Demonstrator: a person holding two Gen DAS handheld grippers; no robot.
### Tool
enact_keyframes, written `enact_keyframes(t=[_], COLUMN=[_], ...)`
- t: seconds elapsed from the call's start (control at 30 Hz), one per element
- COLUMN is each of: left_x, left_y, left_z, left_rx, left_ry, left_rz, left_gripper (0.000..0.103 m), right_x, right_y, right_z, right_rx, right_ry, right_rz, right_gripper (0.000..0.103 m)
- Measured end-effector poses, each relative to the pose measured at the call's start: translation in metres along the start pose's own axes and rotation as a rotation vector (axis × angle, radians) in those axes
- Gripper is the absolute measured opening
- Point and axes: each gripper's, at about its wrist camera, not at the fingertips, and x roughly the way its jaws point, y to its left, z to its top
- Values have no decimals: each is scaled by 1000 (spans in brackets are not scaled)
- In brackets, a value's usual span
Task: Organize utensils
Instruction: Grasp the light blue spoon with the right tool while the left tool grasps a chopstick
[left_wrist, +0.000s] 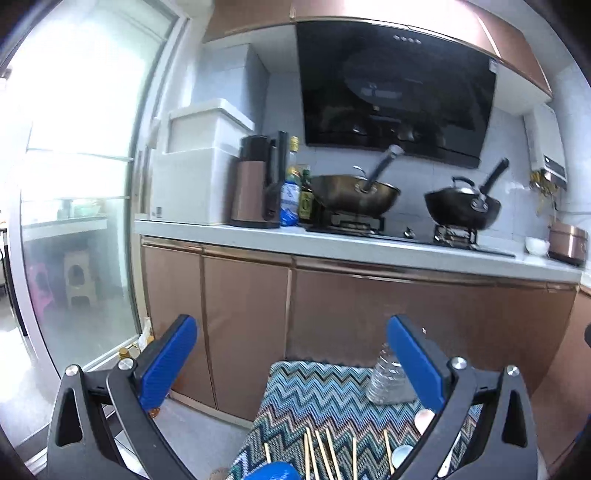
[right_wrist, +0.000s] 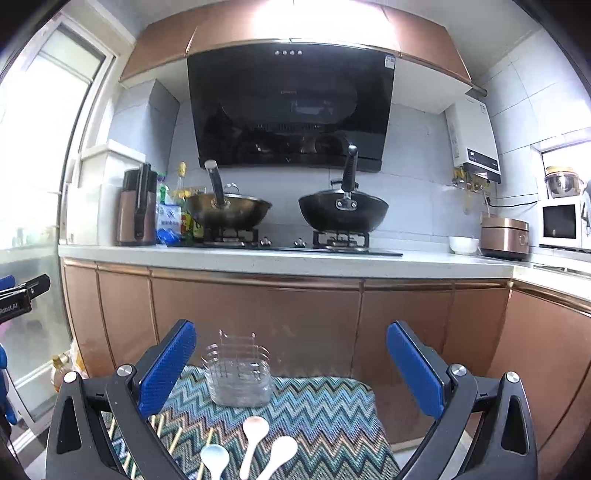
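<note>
A zigzag-patterned surface (right_wrist: 325, 402) is seen below both hand-held grippers. A clear holder (right_wrist: 238, 373) stands upright at its far edge. Three spoons (right_wrist: 255, 439) lie nearer, bowls pointing away, and chopsticks (left_wrist: 325, 456) are laid lengthwise alongside. The left hand-held gripper (left_wrist: 291, 363) and right hand-held gripper (right_wrist: 291, 369) are spread wide, nothing gripped.

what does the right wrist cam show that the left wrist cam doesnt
Only the right wrist view shows the microwave, the whole clear utensil holder and three spoons laid out in full. Only the left wrist view shows the stools behind the glass door and the chopsticks fanned out clearly. Both share the zigzag cloth, the two woks on the stove, the range hood and open jaws on the left gripper and right gripper.
</note>
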Motion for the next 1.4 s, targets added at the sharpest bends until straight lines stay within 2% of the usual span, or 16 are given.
enact_keyframes(t=[0.27,0.43,0.6,0.83,0.93,1.03,1.1,1.13,1.33,1.4], left_x=[5,21,50,96,115,132,142,148,171,179], left_y=[31,37,31,24,23,20,18,16,9,6], left_z=[9,2,-20,-72,-92,-112,-124,-131,-158,-165], left_rx=[-38,-21,15,18,6,7,9,17,36,41], left_ry=[-22,28,137,366,458,531,580,607,703,733], left_rz=[74,89,61,4,-24,-43,-52,-48,-64,-69], left_gripper=[103,103,103,103,103,103,103,103,102,102], right_x=[18,35,55,89,108,132,144,150,173,180], right_y=[-6,-6,2,12,16,24,29,32,44,46], right_z=[-4,-18,-39,-63,-79,-105,-118,-125,-150,-155], right_rx=[33,11,-19,-27,-17,-12,-3,-3,-10,-11], right_ry=[55,124,212,333,410,528,591,619,716,744], right_rz=[46,109,207,317,385,461,511,532,617,637], right_gripper=[103,103,103,102,95,80,67,65,48,39])
